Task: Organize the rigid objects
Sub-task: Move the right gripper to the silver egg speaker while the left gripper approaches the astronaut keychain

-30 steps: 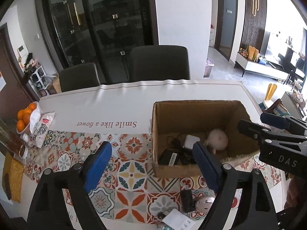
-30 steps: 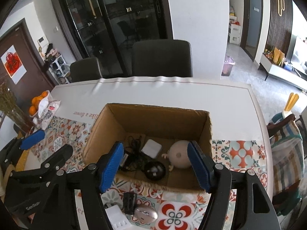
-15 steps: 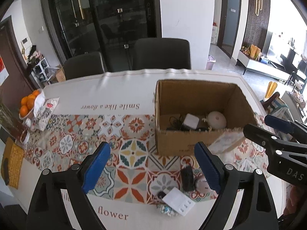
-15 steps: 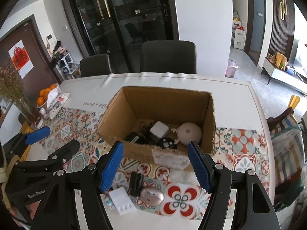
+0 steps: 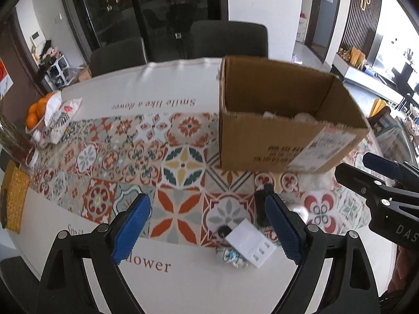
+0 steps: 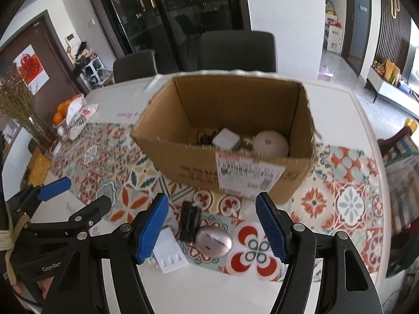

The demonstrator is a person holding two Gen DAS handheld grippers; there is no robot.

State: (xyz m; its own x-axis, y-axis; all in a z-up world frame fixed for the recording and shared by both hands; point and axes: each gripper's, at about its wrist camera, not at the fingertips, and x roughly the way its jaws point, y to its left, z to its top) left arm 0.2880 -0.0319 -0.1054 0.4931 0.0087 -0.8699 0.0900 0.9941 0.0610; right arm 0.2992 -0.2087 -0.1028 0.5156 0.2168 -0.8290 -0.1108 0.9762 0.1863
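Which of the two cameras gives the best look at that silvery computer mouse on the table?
The right wrist view: the mouse lies whole and unobstructed between the fingers of the right hand-held gripper. In the left wrist view it is almost wholly hidden behind a blue finger of the left hand-held gripper.

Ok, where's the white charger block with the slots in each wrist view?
Left wrist: white charger block, lower centre, just inside the tool's right finger.
Right wrist: lower left, partly behind the left finger.
Shared landmark: cardboard box behind it in both.
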